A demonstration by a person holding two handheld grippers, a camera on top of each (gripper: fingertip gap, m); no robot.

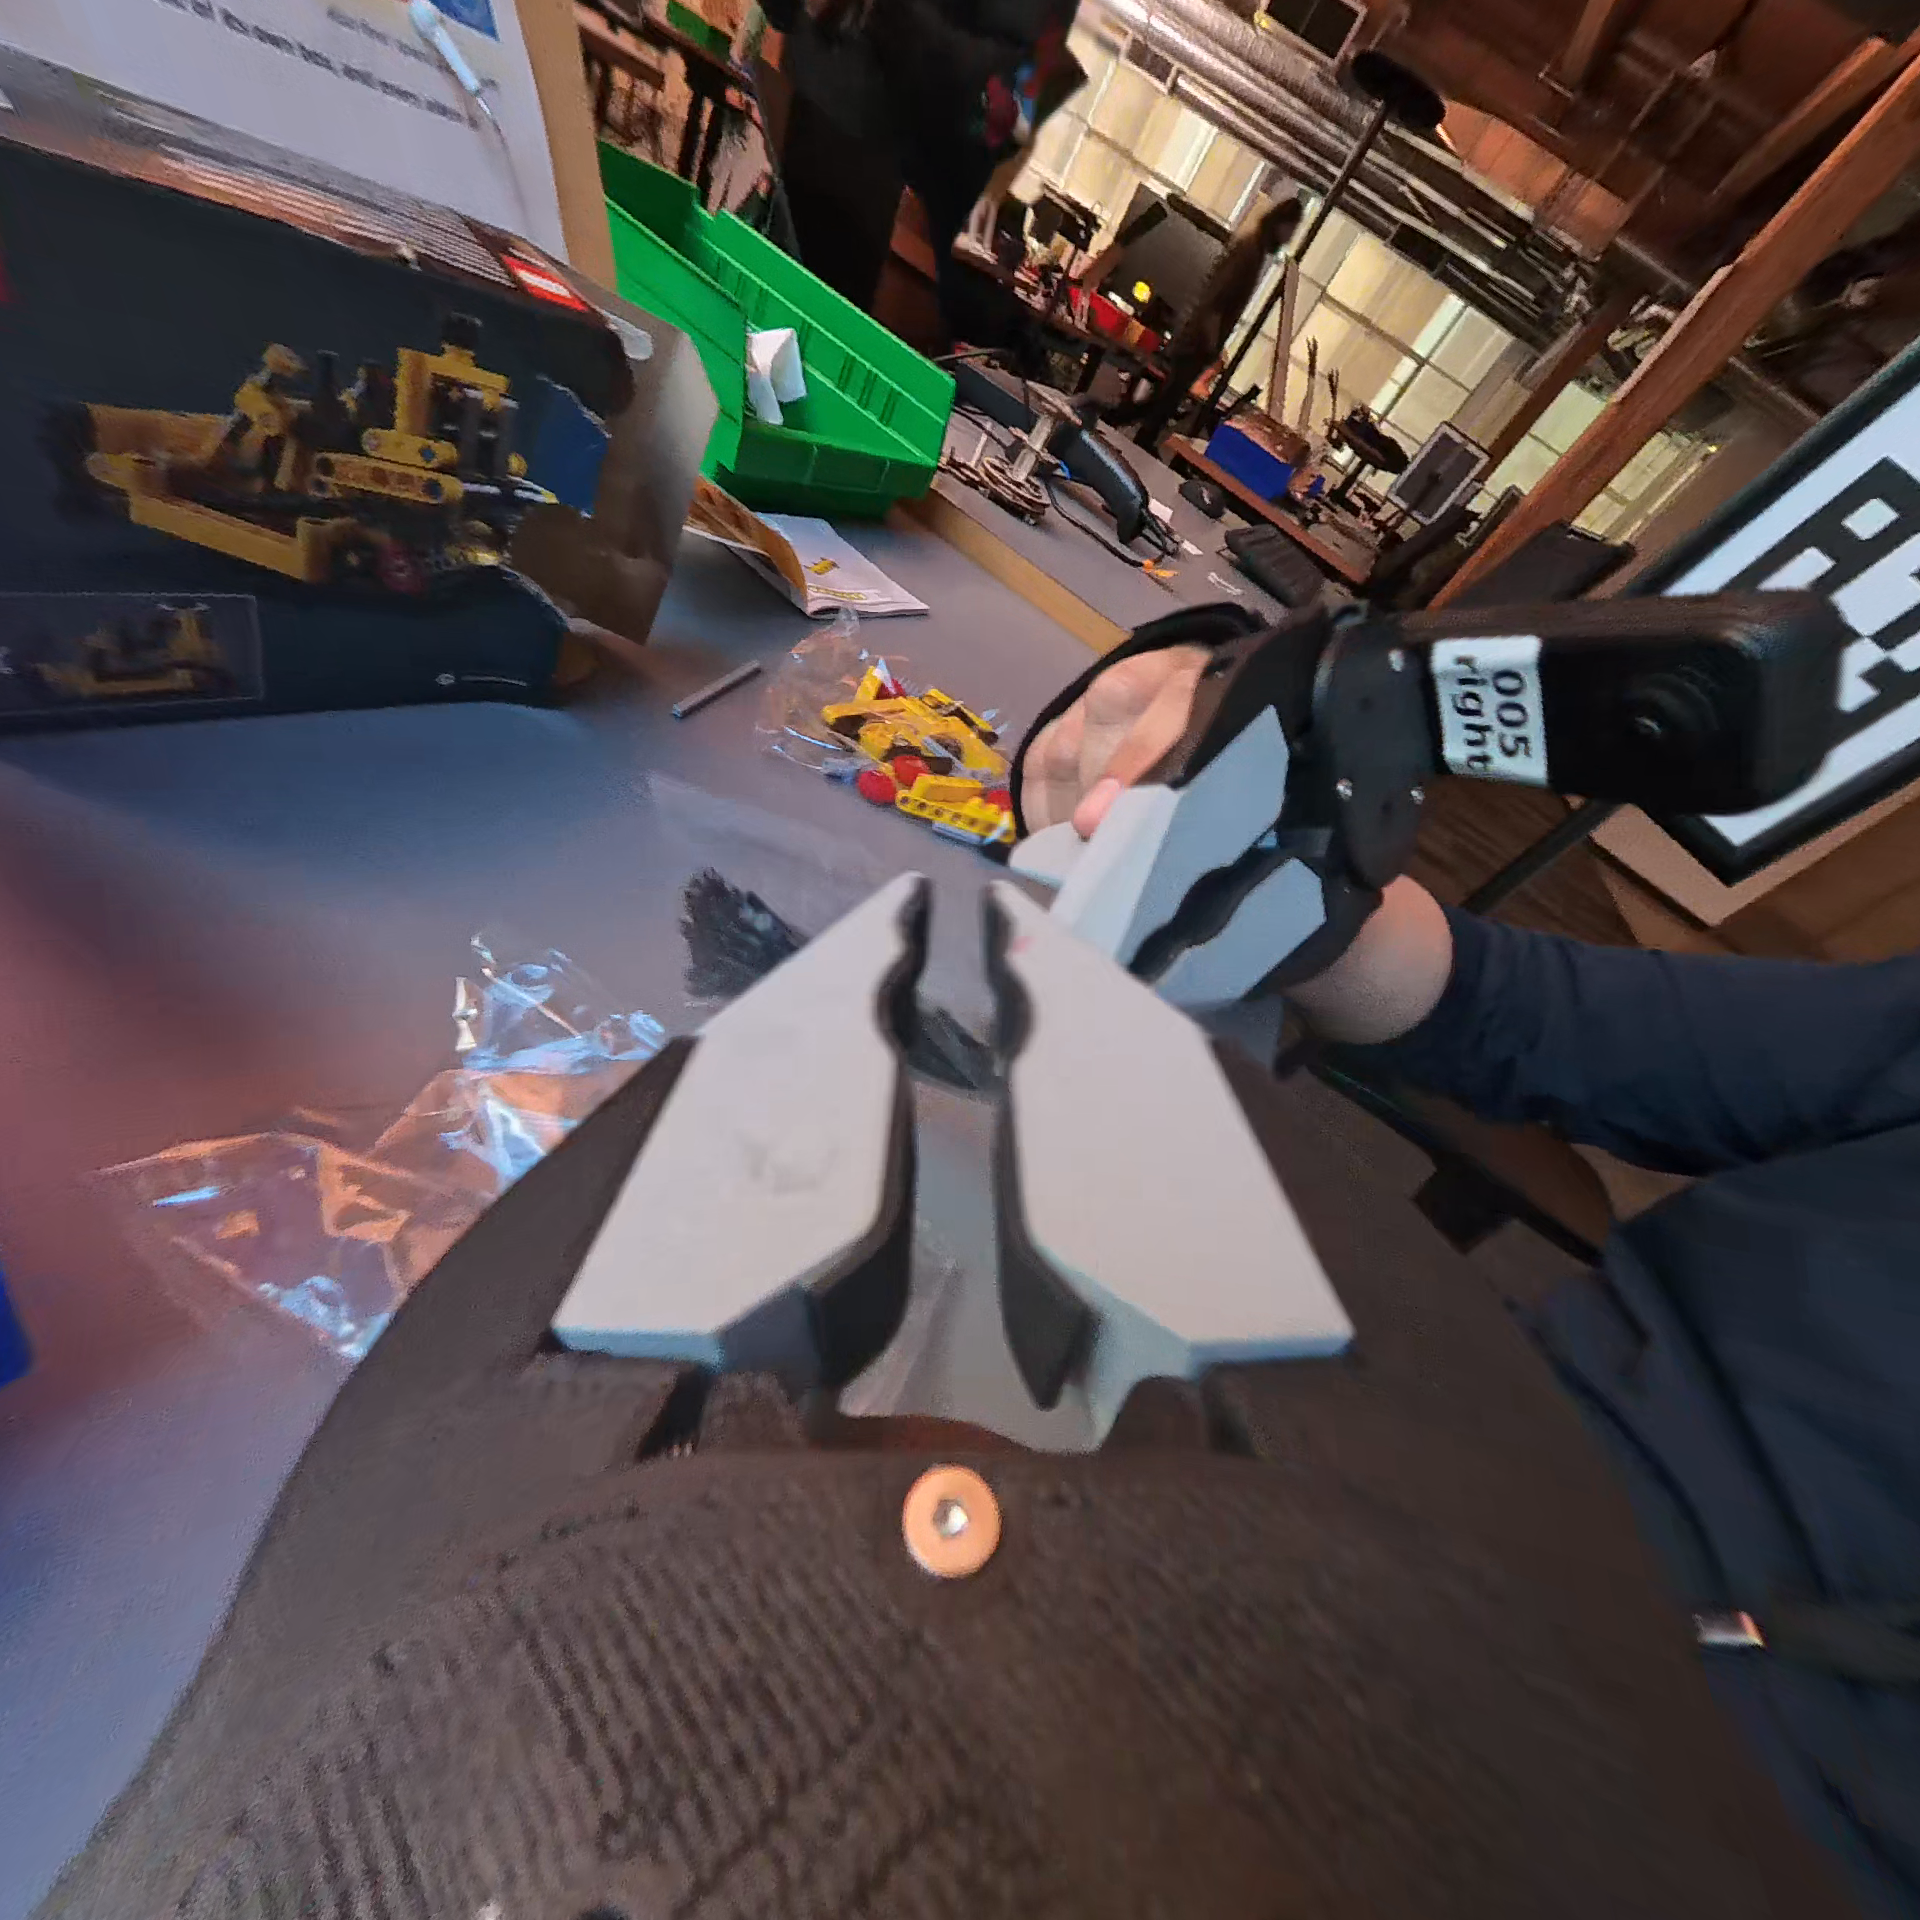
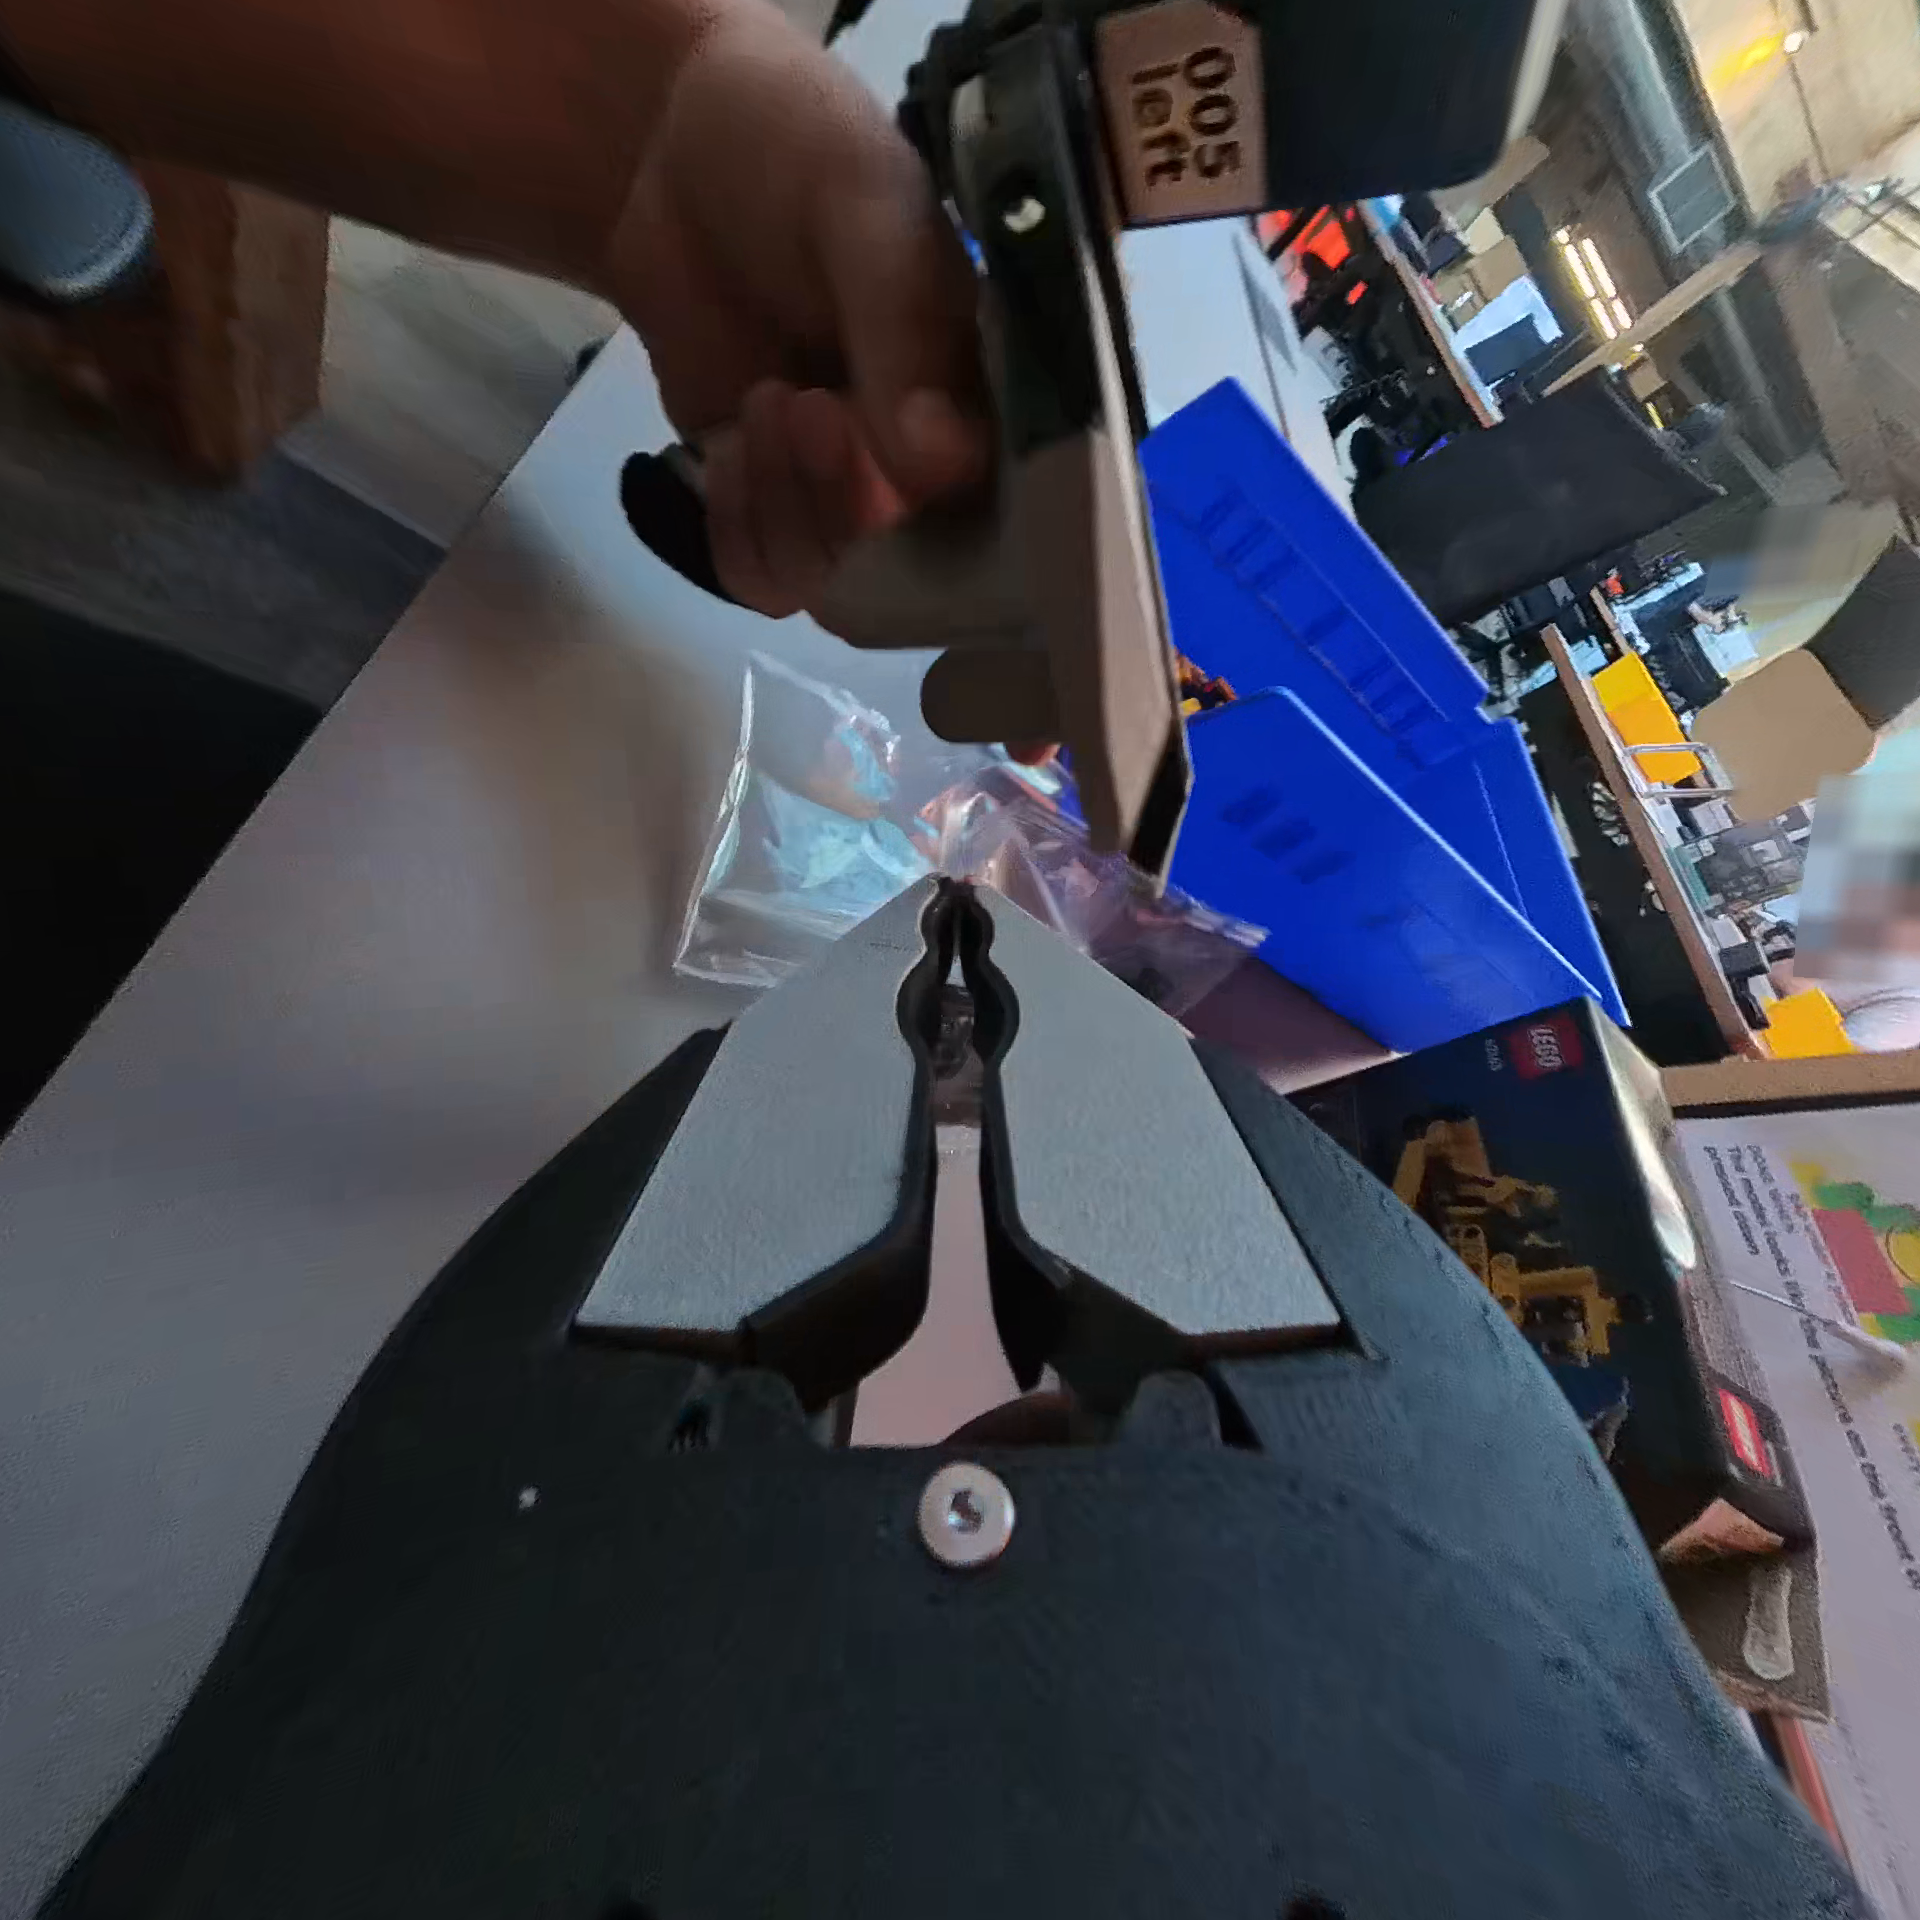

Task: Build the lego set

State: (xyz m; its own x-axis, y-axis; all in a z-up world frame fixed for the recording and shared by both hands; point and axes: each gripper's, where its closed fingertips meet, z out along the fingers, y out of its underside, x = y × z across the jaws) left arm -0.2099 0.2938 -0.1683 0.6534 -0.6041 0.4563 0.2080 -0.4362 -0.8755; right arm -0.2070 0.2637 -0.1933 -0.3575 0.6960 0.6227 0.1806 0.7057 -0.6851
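Parts-unpacking step: left gripper slightly apart over a black piece, right gripper pinched together at the clear bag; yellow Lego parts ahead on the bench probably need emptying next.

- Green bins at the back of the grey table, a crumpled white scrap inside one.
- Blue bins lying tilted at the table's far side.
- White poster propped upright behind.
- Black-and-white marker board leaning at the right edge.
- Small dark bar flat on the tabletop.
- Cables and tools on the neighbouring bench.
- Yellow bins on shelving farther off.
- Lit windows across the workshop.
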